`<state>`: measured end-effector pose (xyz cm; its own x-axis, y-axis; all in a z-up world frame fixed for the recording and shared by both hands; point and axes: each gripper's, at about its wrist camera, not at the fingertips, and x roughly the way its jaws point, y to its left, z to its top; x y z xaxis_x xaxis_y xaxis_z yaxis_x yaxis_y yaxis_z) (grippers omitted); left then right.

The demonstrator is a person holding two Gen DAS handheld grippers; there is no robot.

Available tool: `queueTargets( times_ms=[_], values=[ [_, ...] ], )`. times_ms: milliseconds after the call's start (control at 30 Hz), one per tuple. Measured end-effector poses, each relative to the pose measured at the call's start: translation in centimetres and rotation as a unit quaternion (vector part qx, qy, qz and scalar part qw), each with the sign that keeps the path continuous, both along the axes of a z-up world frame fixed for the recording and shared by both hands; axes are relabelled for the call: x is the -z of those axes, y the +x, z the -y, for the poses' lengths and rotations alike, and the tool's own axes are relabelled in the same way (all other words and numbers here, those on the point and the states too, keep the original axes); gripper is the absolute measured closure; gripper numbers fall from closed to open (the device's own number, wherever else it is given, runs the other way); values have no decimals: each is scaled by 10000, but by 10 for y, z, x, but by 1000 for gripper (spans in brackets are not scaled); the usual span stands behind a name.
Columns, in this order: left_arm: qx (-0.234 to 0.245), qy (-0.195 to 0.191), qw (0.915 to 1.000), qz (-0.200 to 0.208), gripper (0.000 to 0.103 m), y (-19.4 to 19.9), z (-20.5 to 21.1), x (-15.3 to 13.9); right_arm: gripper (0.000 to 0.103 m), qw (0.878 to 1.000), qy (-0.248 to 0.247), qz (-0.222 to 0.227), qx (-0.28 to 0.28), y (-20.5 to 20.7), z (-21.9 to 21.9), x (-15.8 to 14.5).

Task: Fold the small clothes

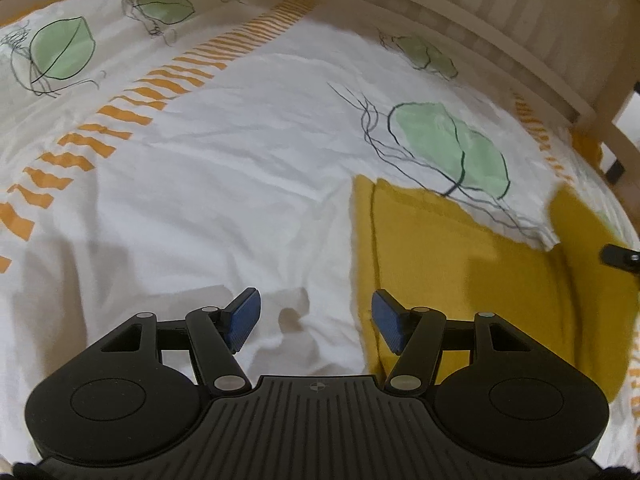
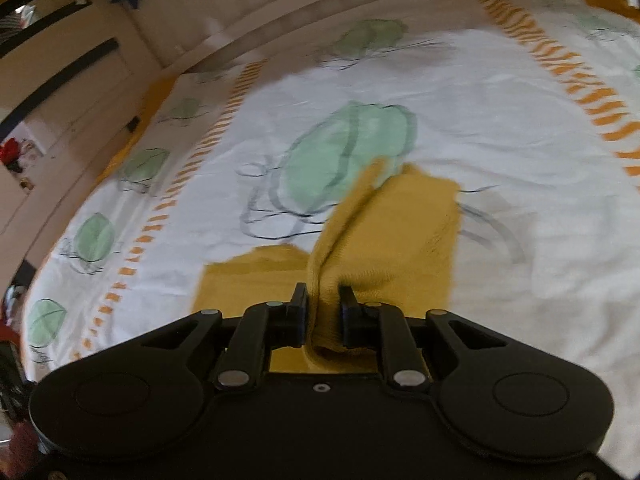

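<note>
Black, the right hand-held gripper (image 2: 323, 304) is pinching one yellow knitted cloth (image 2: 400, 232), its two jaws squeezed close on a bunched fold. The rest of the cloth is hanging out over the bed cover (image 2: 500, 128). The left hand-held gripper (image 1: 316, 316) is sitting wide open, holding nothing, two blue pads (image 1: 242, 318) apart. Past it, the one white cover is showing green leaves and orange stripes.

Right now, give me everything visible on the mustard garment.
The mustard garment looks like soft knit, plain mustard-yellow with a stitched seam running down it in the left wrist view. Part lies flat on the leaf-print bedcover; one edge is bunched and lifted, pinched in the right gripper jaws. The left gripper hovers open at its left edge, not touching it.
</note>
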<state>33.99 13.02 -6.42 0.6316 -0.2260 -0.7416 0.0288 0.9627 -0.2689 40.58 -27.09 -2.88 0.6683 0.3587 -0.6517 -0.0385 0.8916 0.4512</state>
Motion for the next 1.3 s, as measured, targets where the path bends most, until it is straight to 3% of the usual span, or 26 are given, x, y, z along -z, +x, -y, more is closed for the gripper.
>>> queueTargets(
  times_ms=[200,233,500,633,767,867,1033,1300],
  values=[
    [-163,-184,9997,32,43,0,-15,-5,82,9991,255,-75,-322,22,-59,15],
    [-176,-204,9996,37,43,0,-17,-5,91,9988,318,-82,-355,23,-66,18],
    [-234,-277,9993,-16,43,1,-25,-4,88,9982,113,-190,-554,32,-116,40],
    [-227,-319,9992,-36,43,2,-27,-4,80,9974,47,6,-720,21,-123,34],
    [-196,-326,9993,-52,43,2,-25,-2,51,9943,-532,447,-810,0,-122,17],
    [-165,-370,9991,-113,43,4,-23,0,47,9855,-1209,648,-1003,-21,-128,14],
    [-51,-408,9990,-174,43,4,-16,3,41,9590,-2147,921,-1607,-69,-147,33],
    [140,-345,9992,-107,43,2,-6,2,46,9233,-2788,1290,-2305,-101,-176,58]
  ],
)
